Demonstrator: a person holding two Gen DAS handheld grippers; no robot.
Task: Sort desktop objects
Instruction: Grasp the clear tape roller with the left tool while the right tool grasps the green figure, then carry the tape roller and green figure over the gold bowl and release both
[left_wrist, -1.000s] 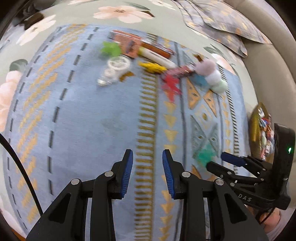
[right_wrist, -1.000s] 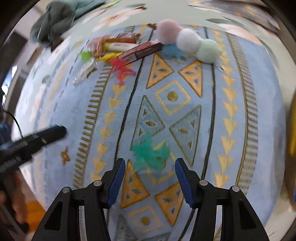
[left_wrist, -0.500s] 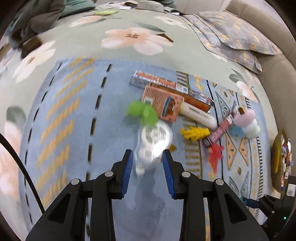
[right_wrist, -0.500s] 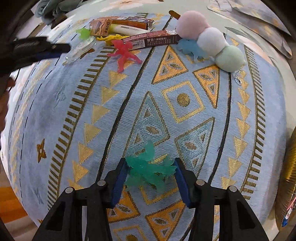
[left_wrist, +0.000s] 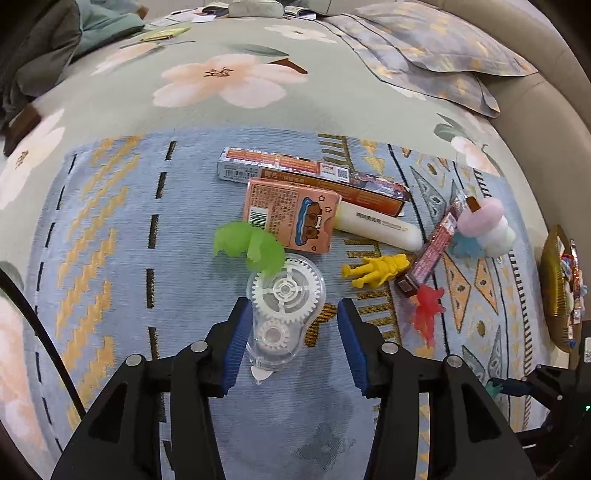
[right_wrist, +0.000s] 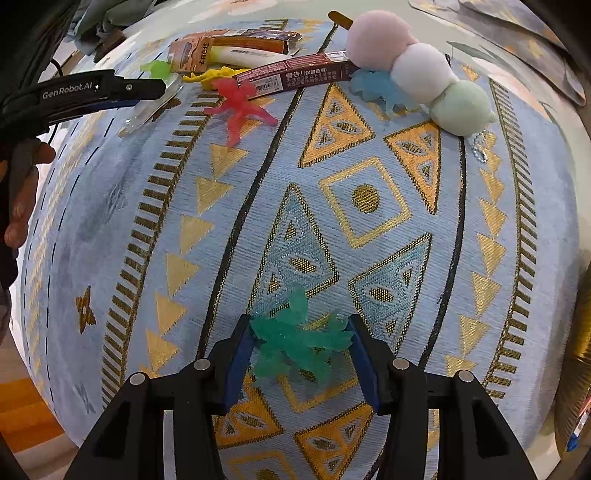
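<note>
Patterned blue cloth (right_wrist: 369, 147) underneath, left gripper (left_wrist: 291, 343) jaws opening around clear tape dispenser (left_wrist: 282, 314), right gripper (right_wrist: 301, 350) pinching teal toy figure (right_wrist: 299, 339).

Home: bedspread (left_wrist: 229, 79), pillow (left_wrist: 436, 55), patterned cloth (right_wrist: 369, 199).

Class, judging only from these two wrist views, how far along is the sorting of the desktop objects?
Done: nothing visibly sorted. In hand: the right gripper brackets the teal jelly figure; the left gripper, jaws opening, straddles the clear correction-tape dispenser, which lies flat on the cloth. Left: the boxes, yellow figure and red figure.
</note>
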